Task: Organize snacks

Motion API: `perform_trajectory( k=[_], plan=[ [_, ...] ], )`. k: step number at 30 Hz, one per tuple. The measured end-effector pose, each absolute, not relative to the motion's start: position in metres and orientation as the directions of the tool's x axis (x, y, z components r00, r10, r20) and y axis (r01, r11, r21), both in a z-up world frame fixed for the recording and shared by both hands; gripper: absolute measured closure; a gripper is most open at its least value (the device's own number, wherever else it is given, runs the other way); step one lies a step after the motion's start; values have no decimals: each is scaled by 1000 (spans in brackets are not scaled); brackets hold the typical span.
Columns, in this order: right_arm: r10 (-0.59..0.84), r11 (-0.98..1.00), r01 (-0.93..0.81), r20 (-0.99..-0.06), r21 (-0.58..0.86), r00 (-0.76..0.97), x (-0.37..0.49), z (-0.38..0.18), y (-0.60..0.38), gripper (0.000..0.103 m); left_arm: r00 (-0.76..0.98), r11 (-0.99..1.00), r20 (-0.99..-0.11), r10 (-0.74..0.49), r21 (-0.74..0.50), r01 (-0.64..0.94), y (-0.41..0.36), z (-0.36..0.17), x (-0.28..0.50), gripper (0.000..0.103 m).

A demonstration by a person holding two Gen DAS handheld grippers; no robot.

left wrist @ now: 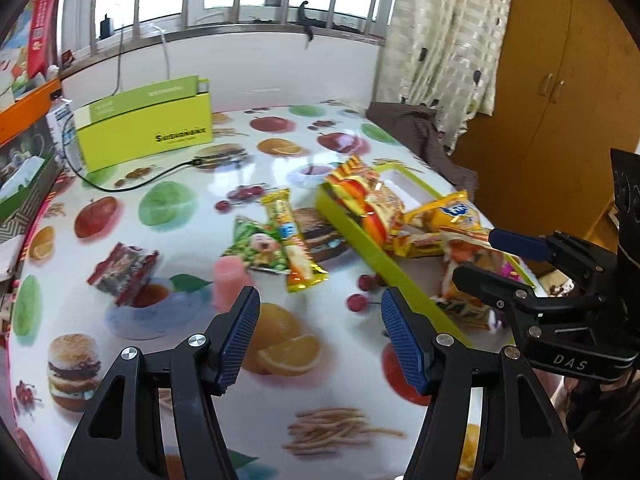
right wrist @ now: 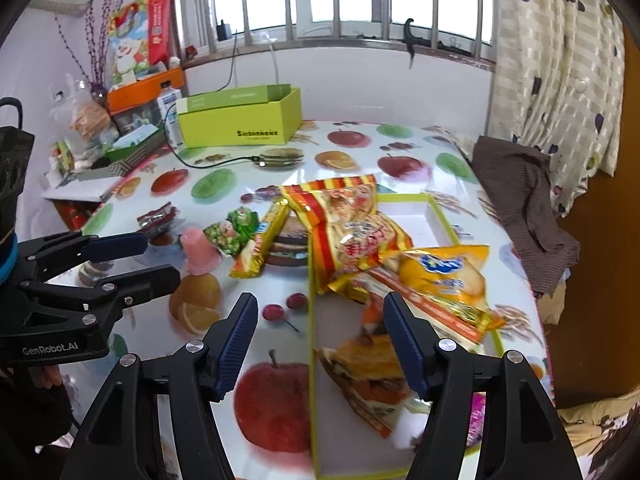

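The left gripper hung over the fruit-print bench with its jaws apart and nothing between them. The right gripper was likewise parted and empty, above the near end of the green-rimmed tray. Inside the tray lay a red-striped bag, a yellow bag and an orange-brown packet. Left of the tray on the bench sat a pink jelly cup, a green pea packet, a yellow bar and a dark red packet
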State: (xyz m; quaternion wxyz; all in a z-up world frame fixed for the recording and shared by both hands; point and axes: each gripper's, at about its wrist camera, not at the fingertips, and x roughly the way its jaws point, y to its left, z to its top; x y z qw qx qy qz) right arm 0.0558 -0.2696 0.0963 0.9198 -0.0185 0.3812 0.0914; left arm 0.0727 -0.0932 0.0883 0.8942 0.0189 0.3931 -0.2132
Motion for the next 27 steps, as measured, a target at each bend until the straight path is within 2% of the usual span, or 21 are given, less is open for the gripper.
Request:
perform_trajectory(
  k=[16,27],
  plan=[
    [207,966,-253,-739,51,641,99,82,-220,38,615,943,-717,-329,-221,248,-18,74,94,39],
    [245,948,-315,-745,50,620,137,78,-183,39,627,964,-732,-267,-211,164,18,63,111,39]
  ],
)
